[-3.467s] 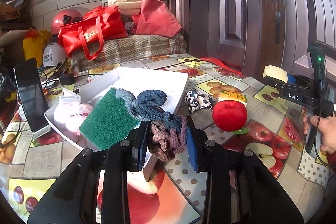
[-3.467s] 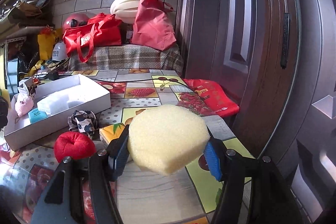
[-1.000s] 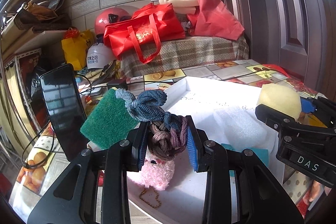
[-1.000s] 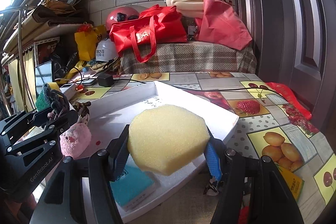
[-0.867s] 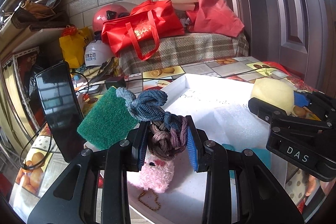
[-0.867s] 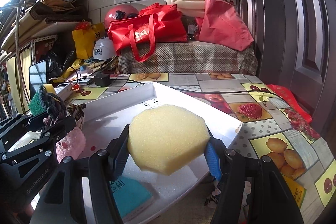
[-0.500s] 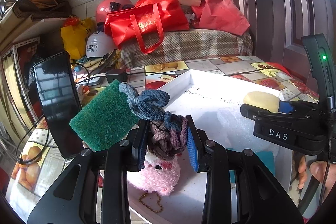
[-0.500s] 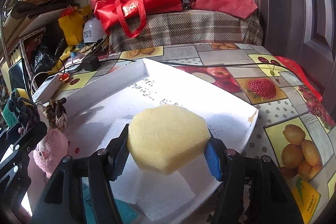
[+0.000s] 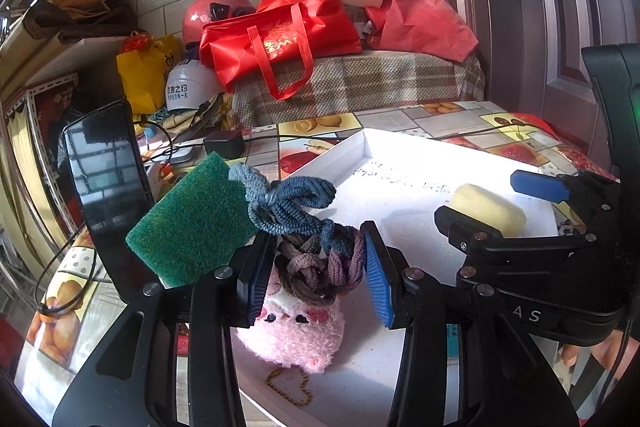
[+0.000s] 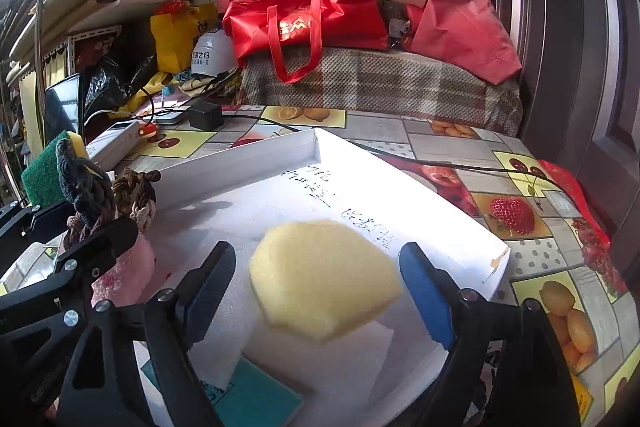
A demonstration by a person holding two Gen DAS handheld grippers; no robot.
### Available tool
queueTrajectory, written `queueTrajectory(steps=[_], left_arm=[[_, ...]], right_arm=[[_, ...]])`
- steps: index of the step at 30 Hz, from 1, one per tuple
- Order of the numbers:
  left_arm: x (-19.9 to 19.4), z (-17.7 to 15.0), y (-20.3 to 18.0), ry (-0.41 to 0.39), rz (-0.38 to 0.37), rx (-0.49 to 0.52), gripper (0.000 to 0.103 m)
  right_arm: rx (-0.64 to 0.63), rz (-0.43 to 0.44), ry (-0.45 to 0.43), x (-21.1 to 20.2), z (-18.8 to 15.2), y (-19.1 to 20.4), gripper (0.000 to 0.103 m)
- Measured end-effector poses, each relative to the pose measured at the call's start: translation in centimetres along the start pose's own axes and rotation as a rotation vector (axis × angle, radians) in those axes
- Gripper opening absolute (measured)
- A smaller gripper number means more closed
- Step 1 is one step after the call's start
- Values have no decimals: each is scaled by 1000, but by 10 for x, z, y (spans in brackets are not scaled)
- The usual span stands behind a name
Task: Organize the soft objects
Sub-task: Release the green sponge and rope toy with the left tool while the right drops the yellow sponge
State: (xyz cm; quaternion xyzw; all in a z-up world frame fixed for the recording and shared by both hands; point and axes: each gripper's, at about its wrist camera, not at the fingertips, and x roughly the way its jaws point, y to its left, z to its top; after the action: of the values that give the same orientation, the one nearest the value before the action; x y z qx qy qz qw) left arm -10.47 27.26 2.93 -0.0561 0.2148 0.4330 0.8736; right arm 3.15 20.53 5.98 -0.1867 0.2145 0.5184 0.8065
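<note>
A: Where is the pale yellow, many-sided foam sponge (image 10: 324, 277)?

B: Low in the centre of the right wrist view, lying inside the shallow white cardboard box (image 10: 240, 159) on a white foam sheet. The right gripper (image 10: 320, 295) has just been opening its fingers: they stand spread, with a clear gap on each side of the sponge, so nothing presses it.

A: And the left gripper (image 9: 316, 275)?

B: Bottom centre of the left wrist view. Its fingers have just been opening too. The braided brown and blue fabric rope (image 9: 320, 259) sits between the blue pads; the left pad looks to touch it and the right pad stands a little off. A green scouring pad (image 9: 192, 223) joined to the rope sticks out to the upper left.

A: What is below the rope?

B: A pink plush pig (image 9: 296, 331) with a bead chain, lying in the box. The box rests on the fruit-patterned worktop (image 10: 560, 267).
</note>
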Motion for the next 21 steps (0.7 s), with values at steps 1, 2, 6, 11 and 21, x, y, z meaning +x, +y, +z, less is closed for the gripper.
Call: queueTrajectory(steps=[1, 2, 6, 11, 21], left_arm=[[-2, -1, 2, -10, 15, -11, 65], [-3, -1, 6, -19, 27, -28, 73], [-10, -3, 16, -50, 51, -80, 103], [-14, -4, 14, -72, 63, -73, 103], [-14, -4, 15, -74, 61, -77, 103]], right_arm=[[5, -8, -4, -1, 0, 0, 86], [11, -16, -9, -2, 0, 0, 86], [31, -22, -25, -5, 0, -3, 89], [50, -48, -24, -5, 0, -6, 103], [38, -72, -43, -9, 0, -3, 103]])
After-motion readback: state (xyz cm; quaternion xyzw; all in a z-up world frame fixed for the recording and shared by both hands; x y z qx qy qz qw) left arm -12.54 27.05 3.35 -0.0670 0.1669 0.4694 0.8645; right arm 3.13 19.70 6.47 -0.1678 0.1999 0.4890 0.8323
